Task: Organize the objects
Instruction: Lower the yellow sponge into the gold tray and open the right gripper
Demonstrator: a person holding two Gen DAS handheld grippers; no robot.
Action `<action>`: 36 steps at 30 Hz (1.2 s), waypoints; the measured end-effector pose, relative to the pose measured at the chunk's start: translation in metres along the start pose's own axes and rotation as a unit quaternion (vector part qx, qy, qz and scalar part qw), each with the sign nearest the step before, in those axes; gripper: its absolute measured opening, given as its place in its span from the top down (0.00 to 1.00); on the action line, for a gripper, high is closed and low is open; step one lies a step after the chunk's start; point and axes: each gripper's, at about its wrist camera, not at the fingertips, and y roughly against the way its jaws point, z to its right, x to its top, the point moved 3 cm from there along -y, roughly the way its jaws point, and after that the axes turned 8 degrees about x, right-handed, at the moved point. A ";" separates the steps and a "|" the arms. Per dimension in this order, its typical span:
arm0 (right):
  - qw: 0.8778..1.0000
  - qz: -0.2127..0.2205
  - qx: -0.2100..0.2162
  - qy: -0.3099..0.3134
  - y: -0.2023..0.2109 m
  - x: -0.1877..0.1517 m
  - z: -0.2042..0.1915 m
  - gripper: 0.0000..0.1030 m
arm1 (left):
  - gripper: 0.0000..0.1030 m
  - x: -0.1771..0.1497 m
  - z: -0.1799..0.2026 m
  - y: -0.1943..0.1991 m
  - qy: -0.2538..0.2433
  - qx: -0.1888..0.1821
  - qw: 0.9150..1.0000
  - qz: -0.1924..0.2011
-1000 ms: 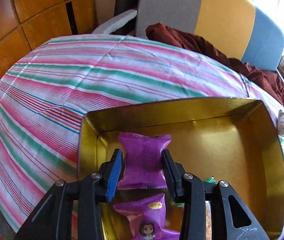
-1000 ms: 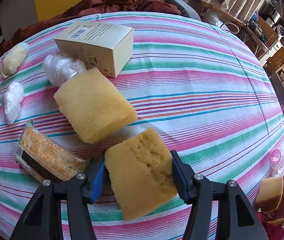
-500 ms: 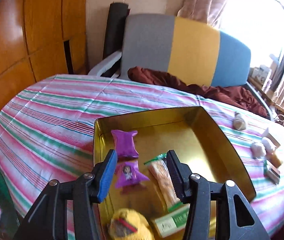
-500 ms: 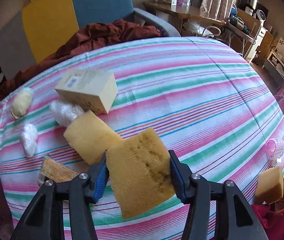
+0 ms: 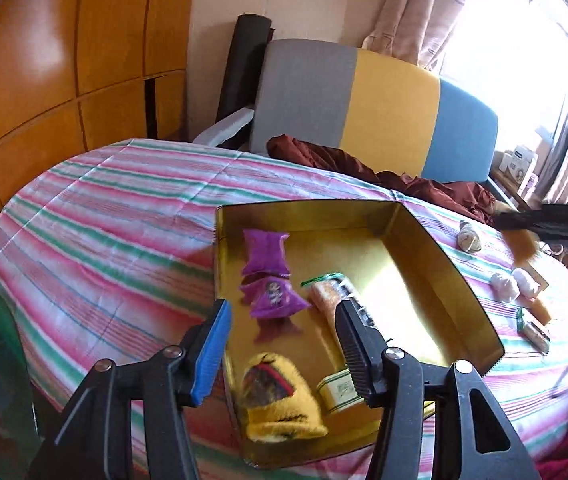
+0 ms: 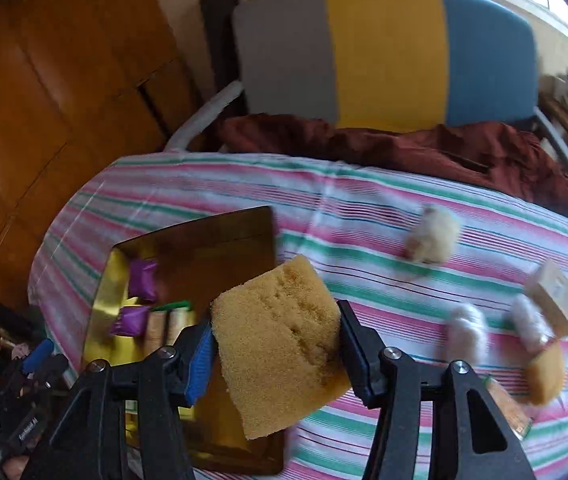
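A gold tin tray [image 5: 459, 280] sits on the striped tablecloth and also shows in the right wrist view [image 6: 204, 236]. In it lie two purple snack packets [image 5: 266, 256], an orange cracker pack [image 5: 327, 296], a yellow plush item [image 5: 280, 396] and a small green-white box [image 5: 337, 392]. My left gripper [image 5: 280, 352] is open and empty above the tray's near end. My right gripper [image 6: 276, 352] is shut on a yellow sponge [image 6: 280, 344] and holds it in the air by the tray's right edge.
On the cloth right of the tray lie a second sponge [image 6: 545, 372], a cardboard box [image 6: 555, 300], white wrapped balls [image 6: 467, 332], a cream bundle [image 6: 431, 236] and a cracker pack [image 5: 533, 328]. A grey-yellow-blue chair [image 5: 363, 108] with brown cloth stands behind.
My left gripper has let go of the purple packet in the tray and pulled back and up. My right gripper has lifted the sponge and swung it left toward the tray.
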 end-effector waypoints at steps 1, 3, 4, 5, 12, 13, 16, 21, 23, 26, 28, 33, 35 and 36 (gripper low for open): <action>1.000 -0.011 0.007 0.011 -0.019 0.006 -0.015 0.46 | 0.44 -0.002 -0.003 0.001 0.000 0.003 1.000 0.001; 0.999 -0.036 0.017 0.022 -0.056 0.013 -0.041 0.46 | 0.43 -0.004 -0.010 0.002 0.005 0.011 1.000 0.003; 0.999 -0.043 0.017 0.025 -0.073 0.018 -0.051 0.46 | 0.42 -0.005 -0.014 0.002 0.010 0.012 1.000 0.002; 0.998 -0.050 0.014 0.027 -0.089 0.022 -0.060 0.46 | 0.42 -0.006 -0.018 0.002 0.013 0.012 1.000 0.001; 0.995 -0.101 -0.004 0.001 -0.171 0.027 -0.086 0.41 | 0.41 -0.013 -0.041 -0.007 0.040 0.023 0.999 -0.015; 0.994 -0.106 -0.010 0.001 -0.179 0.025 -0.086 0.40 | 0.39 -0.013 -0.044 -0.009 0.043 0.025 0.999 -0.017; 0.993 -0.115 -0.011 0.005 -0.193 0.019 -0.089 0.35 | 0.32 -0.015 -0.048 -0.013 0.051 0.030 0.998 -0.020; 0.994 -0.095 -0.026 0.039 -0.185 0.013 -0.100 0.13 | 0.22 -0.015 -0.054 -0.015 0.058 0.041 0.997 -0.020; 0.995 -0.075 -0.034 0.063 -0.175 0.011 -0.108 0.12 | 0.20 -0.014 -0.054 -0.014 0.060 0.045 0.997 -0.019; 0.994 -0.042 -0.044 0.094 -0.151 0.006 -0.123 0.12 | 0.16 -0.013 -0.056 -0.011 0.065 0.046 0.997 -0.016; 0.993 -0.023 -0.053 0.106 -0.139 0.004 -0.128 0.12 | 0.16 -0.013 -0.057 -0.008 0.070 0.052 0.996 -0.015; 0.989 0.016 -0.065 0.131 -0.104 -0.010 -0.145 0.12 | 0.15 -0.013 -0.063 0.000 0.078 0.061 0.995 -0.008; 0.988 0.026 -0.068 0.136 -0.091 -0.015 -0.149 0.12 | 0.15 -0.014 -0.064 0.002 0.079 0.064 0.995 -0.006; 0.987 0.031 -0.070 0.139 -0.085 -0.018 -0.151 0.12 | 0.15 -0.015 -0.064 0.004 0.079 0.064 0.995 -0.006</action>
